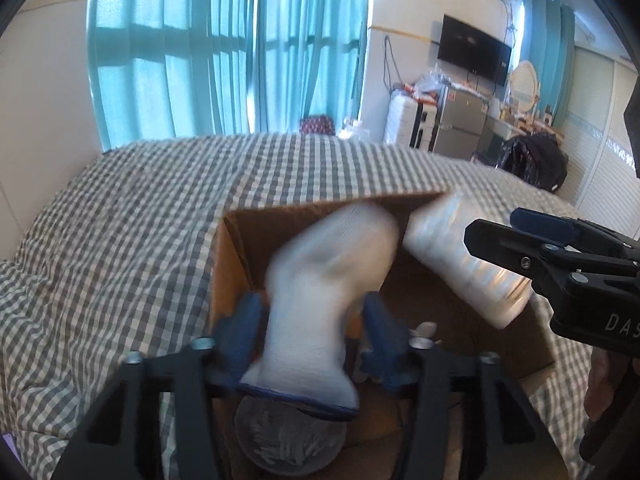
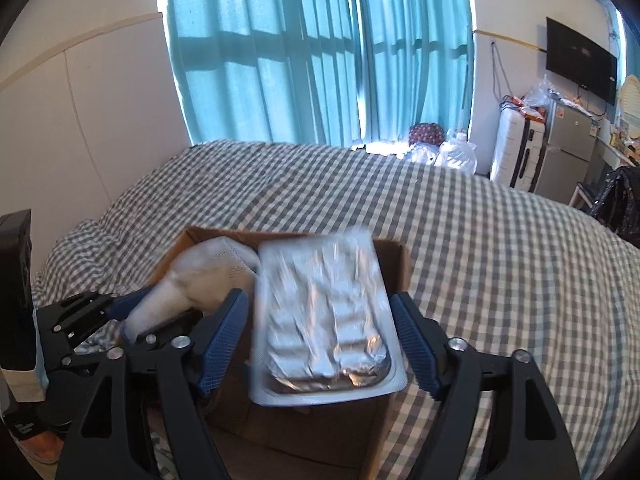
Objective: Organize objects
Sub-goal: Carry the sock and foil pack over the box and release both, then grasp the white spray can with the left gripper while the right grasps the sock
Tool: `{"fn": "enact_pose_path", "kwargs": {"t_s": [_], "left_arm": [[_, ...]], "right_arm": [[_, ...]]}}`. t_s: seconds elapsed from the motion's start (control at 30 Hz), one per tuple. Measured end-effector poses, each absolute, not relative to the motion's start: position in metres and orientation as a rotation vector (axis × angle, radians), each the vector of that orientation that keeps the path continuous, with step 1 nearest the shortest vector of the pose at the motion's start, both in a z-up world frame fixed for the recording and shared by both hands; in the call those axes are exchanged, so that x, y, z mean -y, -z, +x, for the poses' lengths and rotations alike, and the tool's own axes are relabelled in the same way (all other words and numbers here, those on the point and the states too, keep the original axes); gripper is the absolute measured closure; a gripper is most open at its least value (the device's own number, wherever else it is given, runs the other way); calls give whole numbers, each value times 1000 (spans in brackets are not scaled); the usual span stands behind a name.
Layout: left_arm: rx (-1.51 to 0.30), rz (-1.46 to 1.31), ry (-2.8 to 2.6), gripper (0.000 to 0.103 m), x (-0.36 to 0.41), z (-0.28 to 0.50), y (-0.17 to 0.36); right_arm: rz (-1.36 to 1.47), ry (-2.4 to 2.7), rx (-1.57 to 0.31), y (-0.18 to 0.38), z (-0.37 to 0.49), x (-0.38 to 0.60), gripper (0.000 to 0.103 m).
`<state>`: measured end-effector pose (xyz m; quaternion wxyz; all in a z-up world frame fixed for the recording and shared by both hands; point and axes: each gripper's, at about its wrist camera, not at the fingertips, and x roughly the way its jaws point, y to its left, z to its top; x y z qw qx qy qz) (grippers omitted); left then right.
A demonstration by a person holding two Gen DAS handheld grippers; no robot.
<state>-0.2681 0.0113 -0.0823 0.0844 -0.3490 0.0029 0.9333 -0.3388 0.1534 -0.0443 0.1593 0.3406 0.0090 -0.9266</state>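
Likely light: soft sock and slippery foil pack sit unclamped between spread jaws over box; edges best gripped

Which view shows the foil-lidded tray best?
Right wrist. The foil-lidded tray sits dead centre between the open right gripper pads, top face and rim fully visible above the cardboard box. The left wrist view shows it only side-on and blurred, partly behind the right gripper.

Teal curtains hang behind the checked bedspread; a television hangs above a suitcase.
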Motion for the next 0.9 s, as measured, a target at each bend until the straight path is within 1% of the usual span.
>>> {"fn": "enact_pose_path", "kwargs": {"t_s": [0.03,0.1,0.2,0.33,0.4,0.47,0.53,0.6,0.67,0.77,0.9], "left_arm": [[-14,-1019,-2787,30,-12,-262,76],[-45,-1000,-2802,23,-15,-256,65],[-82,-956,-2831,21,-17,-240,44],[-49,-905,-2870,12,-10,-219,17],[-29,-883,-2886,11,-7,-209,5],[-23,-856,-2907,9,-2,-197,-7],[-30,-835,-2939,4,1,-185,-18],[-23,-818,-2952,3,5,-174,-25],[-10,-817,-2949,0,10,-162,-33],[-4,-800,-2962,0,18,-146,-39],[11,-813,-2979,0,27,-129,-39]], "right_arm": [[965,2657,-25,40,-335,-154,25],[955,2661,-31,28,-328,-154,25],[936,2675,-47,12,-312,-156,25],[890,2692,-64,-15,-285,-159,24],[862,2702,-79,-32,-270,-162,24],[833,2715,-100,-46,-253,-166,19],[809,2728,-134,-58,-236,-168,17],[792,2736,-173,-68,-221,-168,16],[785,2741,-193,-76,-208,-167,13],[781,2741,-204,-85,-190,-167,10],[794,2723,-212,-85,-170,-166,9]]}}
